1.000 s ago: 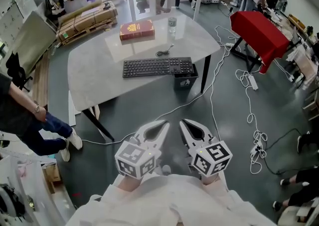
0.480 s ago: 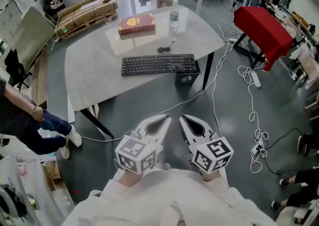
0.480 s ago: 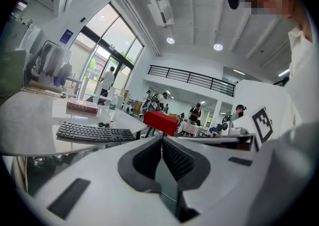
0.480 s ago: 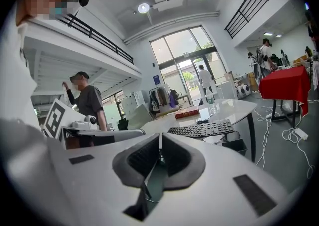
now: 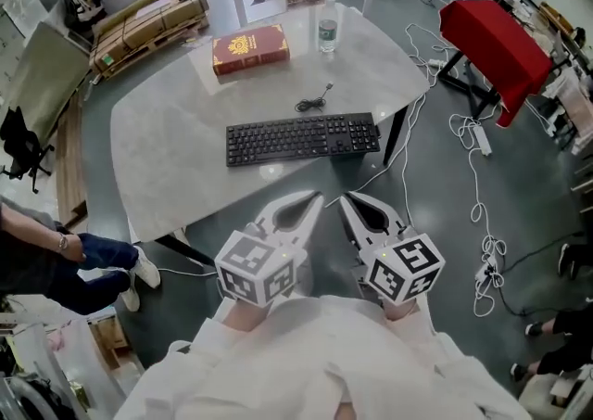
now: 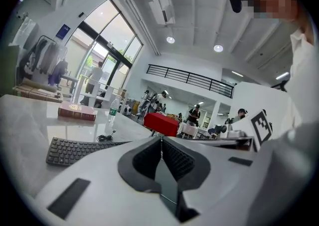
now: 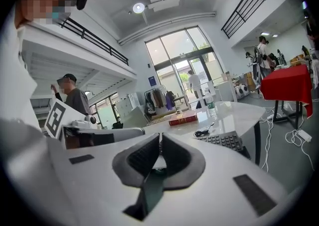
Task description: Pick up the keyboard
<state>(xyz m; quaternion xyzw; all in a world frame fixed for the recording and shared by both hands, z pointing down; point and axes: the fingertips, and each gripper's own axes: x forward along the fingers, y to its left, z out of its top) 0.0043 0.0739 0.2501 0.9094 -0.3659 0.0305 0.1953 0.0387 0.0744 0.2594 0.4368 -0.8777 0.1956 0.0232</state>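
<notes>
Two grippers: you hold your left gripper (image 5: 313, 200) and right gripper (image 5: 347, 202) side by side on the near side of the table (image 5: 157, 140), touching nothing.
Left jaws: pressed together, nothing between them.
Right jaws: pressed together, nothing between them.
One book (image 5: 250, 47): red, lying flat towards the far side of the top.
One keyboard (image 5: 303, 138): black, flat on the table close to its near edge, ahead of both grippers and apart from them, untouched.
One cable (image 5: 313, 99): coiled, just beyond the keyboard.
One bottle (image 5: 327, 27): upright, right of the book.
One red cover (image 5: 491, 38): draped over a stand, right of the table.
</notes>
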